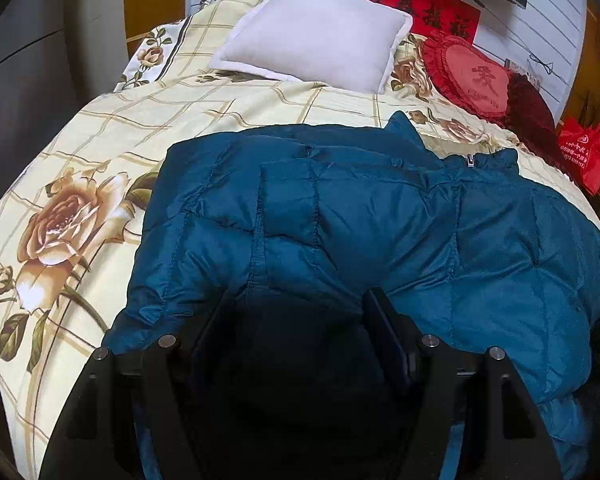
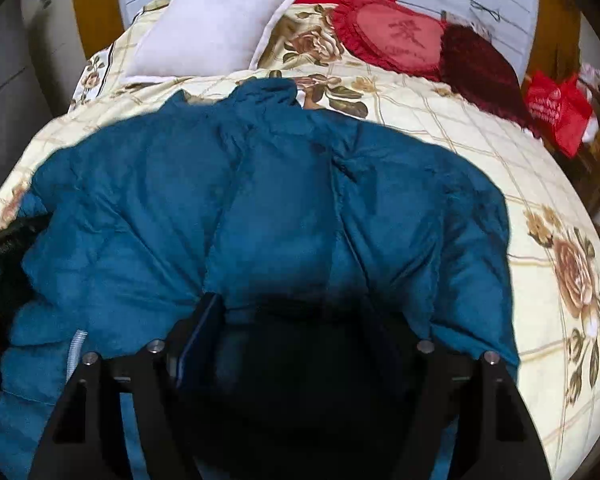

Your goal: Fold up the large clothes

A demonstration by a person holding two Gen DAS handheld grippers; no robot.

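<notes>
Teal down jacket (image 1: 360, 216) lay spread on the floral quilt (image 1: 80, 152), collar toward the pillows, presumably flattened ready for folding. Left gripper (image 1: 300, 312) and right gripper (image 2: 292, 312) each stood apart, straddling bunched hem fabric; whether the pads pressed it could not be told.

You see a floral bedspread (image 1: 100, 128), a white pillow (image 1: 316, 32) and a red heart cushion (image 1: 476, 76) (frilled edge).
</notes>
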